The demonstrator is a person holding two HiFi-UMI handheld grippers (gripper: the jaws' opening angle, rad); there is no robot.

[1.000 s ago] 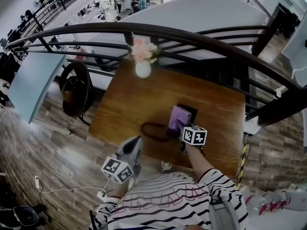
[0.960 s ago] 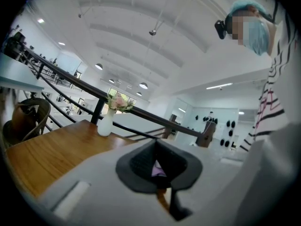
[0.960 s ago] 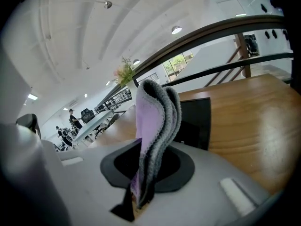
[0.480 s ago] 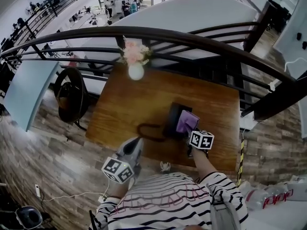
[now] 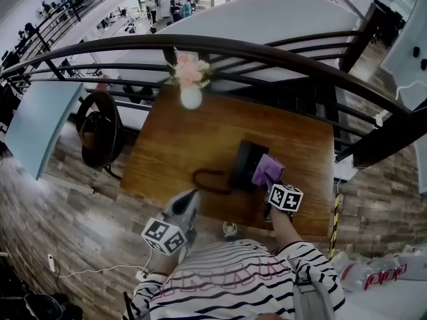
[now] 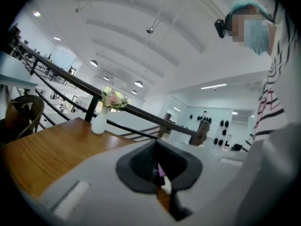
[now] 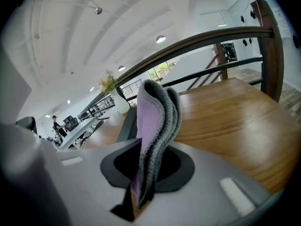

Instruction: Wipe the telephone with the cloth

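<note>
A black telephone (image 5: 244, 165) lies on the wooden table (image 5: 180, 145), its cord (image 5: 209, 181) looping off to the left. My right gripper (image 5: 272, 182) is shut on a folded purple and grey cloth (image 5: 268, 171), which rests against the phone's right edge. In the right gripper view the cloth (image 7: 157, 121) stands up between the jaws of that gripper (image 7: 143, 175), with the phone's dark side (image 7: 128, 124) just behind it. My left gripper (image 5: 189, 197) hovers at the table's near edge, left of the phone. It is shut and holds nothing (image 6: 157, 171).
A white vase of pink flowers (image 5: 191, 89) stands at the table's far edge, also visible as the vase (image 6: 99, 121) in the left gripper view. A dark curved railing (image 5: 267, 49) runs behind the table. A round chair (image 5: 100, 129) sits to the left on the floor.
My right gripper has dragged the cloth across the telephone, from its middle to its right edge and slightly nearer to me. The left gripper has stayed put.
</note>
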